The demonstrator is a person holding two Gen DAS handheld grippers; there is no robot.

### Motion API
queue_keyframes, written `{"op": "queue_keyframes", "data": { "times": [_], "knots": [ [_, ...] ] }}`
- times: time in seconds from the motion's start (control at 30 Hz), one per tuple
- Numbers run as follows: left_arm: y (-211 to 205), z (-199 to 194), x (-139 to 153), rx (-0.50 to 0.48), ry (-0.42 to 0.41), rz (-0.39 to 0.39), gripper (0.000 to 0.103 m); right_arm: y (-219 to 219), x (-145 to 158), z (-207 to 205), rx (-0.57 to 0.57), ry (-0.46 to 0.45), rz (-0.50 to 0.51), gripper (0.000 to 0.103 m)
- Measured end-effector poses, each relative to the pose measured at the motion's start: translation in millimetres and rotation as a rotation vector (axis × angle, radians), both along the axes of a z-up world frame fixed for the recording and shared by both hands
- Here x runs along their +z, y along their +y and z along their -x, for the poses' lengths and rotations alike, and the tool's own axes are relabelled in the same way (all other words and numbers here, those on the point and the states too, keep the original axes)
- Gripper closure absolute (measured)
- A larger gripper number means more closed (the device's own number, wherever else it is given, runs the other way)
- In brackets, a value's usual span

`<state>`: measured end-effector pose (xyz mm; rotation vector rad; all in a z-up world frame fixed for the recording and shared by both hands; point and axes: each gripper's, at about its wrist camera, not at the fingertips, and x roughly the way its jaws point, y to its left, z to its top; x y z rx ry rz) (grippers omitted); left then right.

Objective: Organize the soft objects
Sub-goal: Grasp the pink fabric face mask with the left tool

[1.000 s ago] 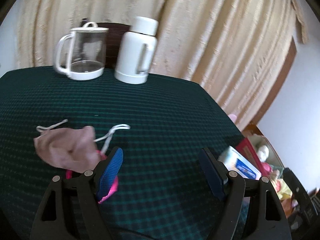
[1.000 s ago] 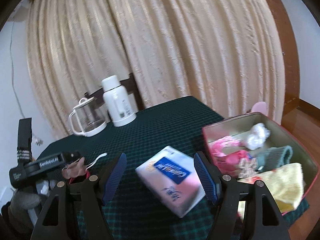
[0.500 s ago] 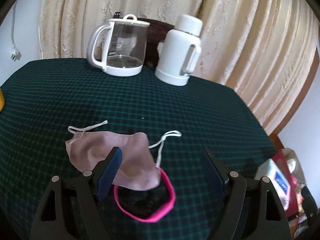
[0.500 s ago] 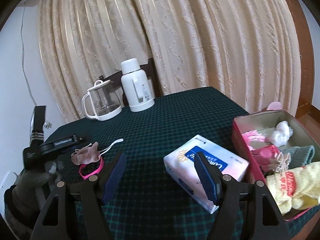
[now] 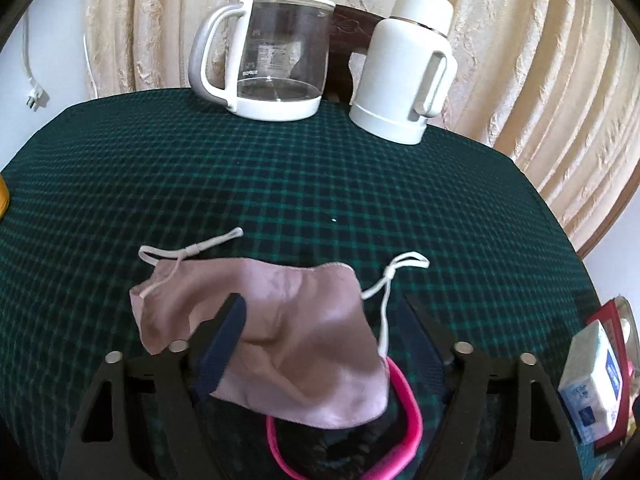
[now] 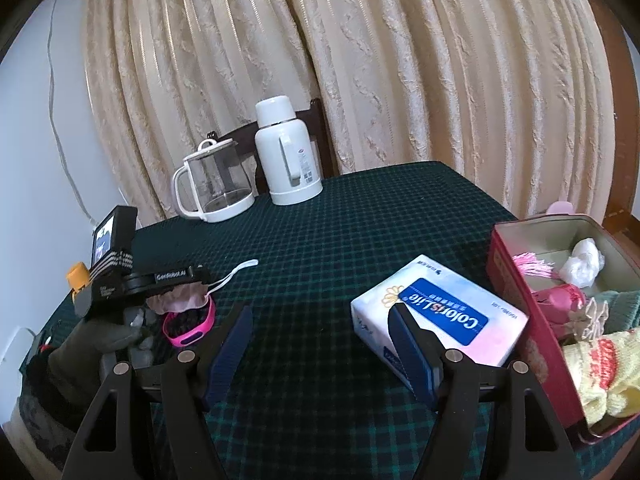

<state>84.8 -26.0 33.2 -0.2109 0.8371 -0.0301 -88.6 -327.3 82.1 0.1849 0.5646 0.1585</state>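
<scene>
A pink cloth face mask [image 5: 288, 332] with white ear loops lies on the green checked tablecloth, partly over a bright pink band [image 5: 400, 432]. My left gripper [image 5: 324, 316] is open and straddles the mask, its fingers low on either side. In the right wrist view the mask [image 6: 180, 300] and band [image 6: 188, 324] sit under the left gripper's body. My right gripper [image 6: 320, 324] is open and empty above the cloth, its right finger beside a tissue pack [image 6: 436, 316]. A red tin [image 6: 516, 280] at the right holds several soft items.
A glass kettle [image 5: 276, 52] and a white thermos [image 5: 408, 68] stand at the table's far edge before beige curtains. The tissue pack [image 5: 592, 384] and the tin lie near the table's right edge. An orange object [image 6: 78, 274] sits at the left edge.
My left gripper has moved in over the mask, from beside it to straddling it. The right gripper's view has swung slightly, with the tissue pack now nearer its right finger.
</scene>
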Motion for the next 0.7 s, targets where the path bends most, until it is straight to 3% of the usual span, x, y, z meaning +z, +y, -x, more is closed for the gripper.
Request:
{"op": "queue_keyframes", "data": {
  "times": [0.13, 0.27, 0.33, 0.7],
  "knots": [
    [6, -5, -5, -0.013, 0.019, 0.014, 0.068, 8, -3, -3, 0.022, 0.013, 0.009, 0.029],
    [9, -2, -8, -0.013, 0.008, 0.007, 0.094, 17, -7, -8, 0.046, 0.030, 0.016, 0.029],
    [15, 0, -5, 0.001, -0.015, 0.024, 0.098, 21, -8, -11, 0.057, 0.041, 0.019, 0.029],
    [53, 32, 39, 0.060, -0.208, 0.117, 0.099, 54, -20, -35, 0.159, 0.136, 0.007, 0.029]
  ]
}}
